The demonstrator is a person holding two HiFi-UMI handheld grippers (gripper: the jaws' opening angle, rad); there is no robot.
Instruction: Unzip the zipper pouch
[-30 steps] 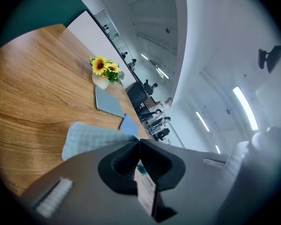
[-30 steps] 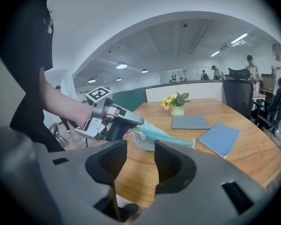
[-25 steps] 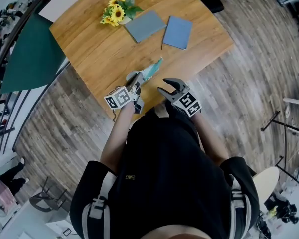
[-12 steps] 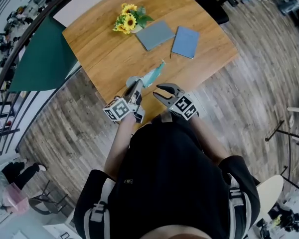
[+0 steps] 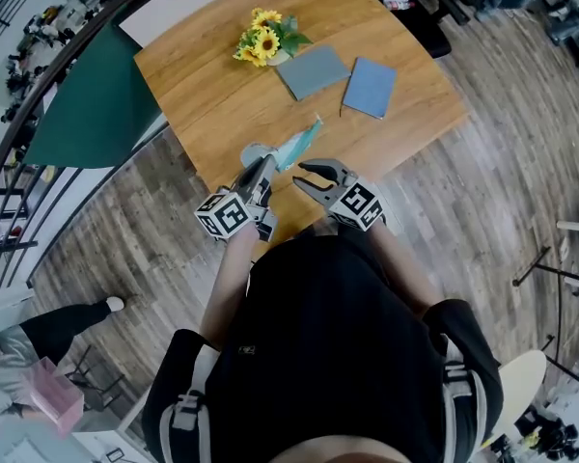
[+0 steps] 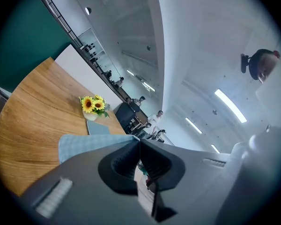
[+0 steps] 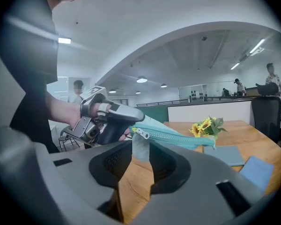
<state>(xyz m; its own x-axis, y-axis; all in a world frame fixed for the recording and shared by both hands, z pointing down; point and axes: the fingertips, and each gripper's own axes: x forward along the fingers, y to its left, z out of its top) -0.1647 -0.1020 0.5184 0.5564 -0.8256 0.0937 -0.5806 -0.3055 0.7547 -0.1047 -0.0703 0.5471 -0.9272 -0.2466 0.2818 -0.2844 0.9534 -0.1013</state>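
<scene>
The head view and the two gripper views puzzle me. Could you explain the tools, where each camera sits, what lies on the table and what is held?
A person holds tongs, one pair in each hand. The head view looks down from the person's head; each gripper view rides on one tool. The left tongs are shut on a teal pouch. The right tongs have just been closing around its zipper tab, not gripping yet. On the table: sunflowers, a grey notebook, a blue notebook.
</scene>
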